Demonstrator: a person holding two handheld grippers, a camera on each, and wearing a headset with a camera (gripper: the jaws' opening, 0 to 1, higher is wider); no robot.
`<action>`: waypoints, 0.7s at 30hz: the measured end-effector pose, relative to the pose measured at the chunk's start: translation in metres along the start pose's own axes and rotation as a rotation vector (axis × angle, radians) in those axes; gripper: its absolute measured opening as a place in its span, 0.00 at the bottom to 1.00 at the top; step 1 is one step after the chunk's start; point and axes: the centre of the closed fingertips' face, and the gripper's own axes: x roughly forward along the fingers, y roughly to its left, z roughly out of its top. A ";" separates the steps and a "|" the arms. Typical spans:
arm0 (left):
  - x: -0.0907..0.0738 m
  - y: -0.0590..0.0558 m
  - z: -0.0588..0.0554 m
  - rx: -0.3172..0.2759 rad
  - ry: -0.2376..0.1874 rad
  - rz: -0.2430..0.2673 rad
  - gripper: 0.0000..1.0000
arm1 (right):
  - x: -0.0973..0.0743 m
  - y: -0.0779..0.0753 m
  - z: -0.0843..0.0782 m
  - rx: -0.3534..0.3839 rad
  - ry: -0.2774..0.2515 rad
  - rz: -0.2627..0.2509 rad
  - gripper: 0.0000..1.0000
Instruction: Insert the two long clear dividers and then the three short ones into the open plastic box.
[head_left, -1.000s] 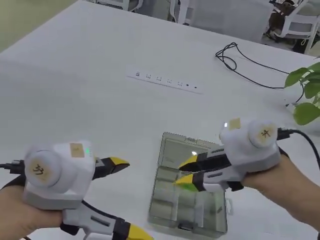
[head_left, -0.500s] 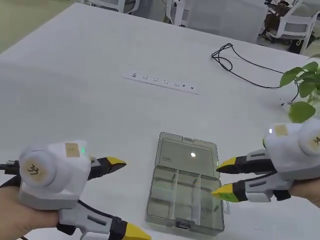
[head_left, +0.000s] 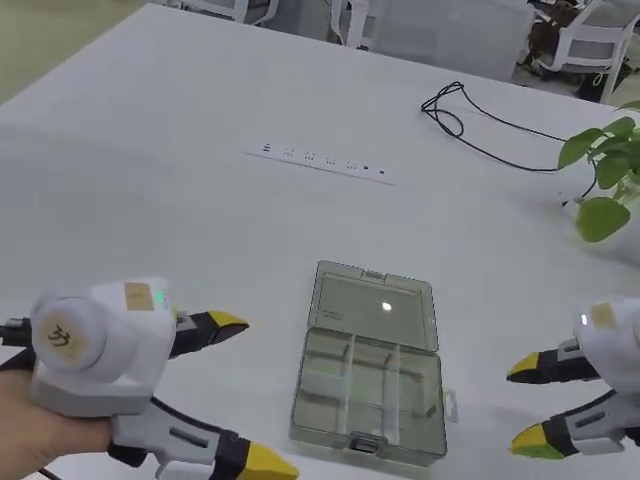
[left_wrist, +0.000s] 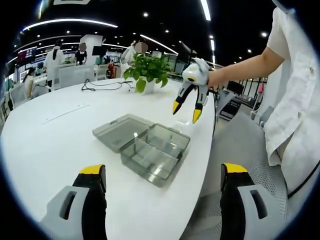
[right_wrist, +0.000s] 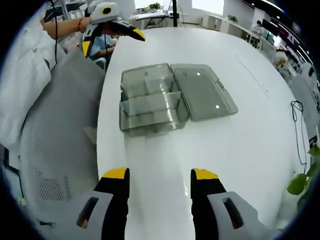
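Your left gripper (head_left: 252, 392), near left: fingers spread wide, empty. The plastic box (head_left: 368, 400) sits between both grippers on the white worktop (head_left: 200, 200), its lid (head_left: 375, 305) lying flat open on the far side. It is smoky clear and already partitioned. The dividers (head_left: 347, 365) look seated, count uncertain. Right gripper (head_left: 527, 403): fingers apart, empty.

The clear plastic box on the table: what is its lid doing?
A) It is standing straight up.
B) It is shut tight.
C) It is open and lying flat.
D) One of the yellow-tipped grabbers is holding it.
C: the flat lid of the clear grey plastic box lies opened out on the white table, next to the compartments, with nothing touching it.
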 end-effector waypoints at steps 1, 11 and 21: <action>0.000 0.000 0.000 -0.001 0.001 0.000 0.97 | 0.001 -0.001 -0.004 -0.013 0.014 0.000 0.50; 0.001 0.003 0.000 -0.009 0.001 0.006 0.97 | 0.015 -0.002 -0.043 -0.137 0.154 0.034 0.50; 0.002 0.005 -0.002 -0.017 0.008 0.003 0.97 | 0.032 -0.012 -0.043 -0.193 0.193 0.025 0.48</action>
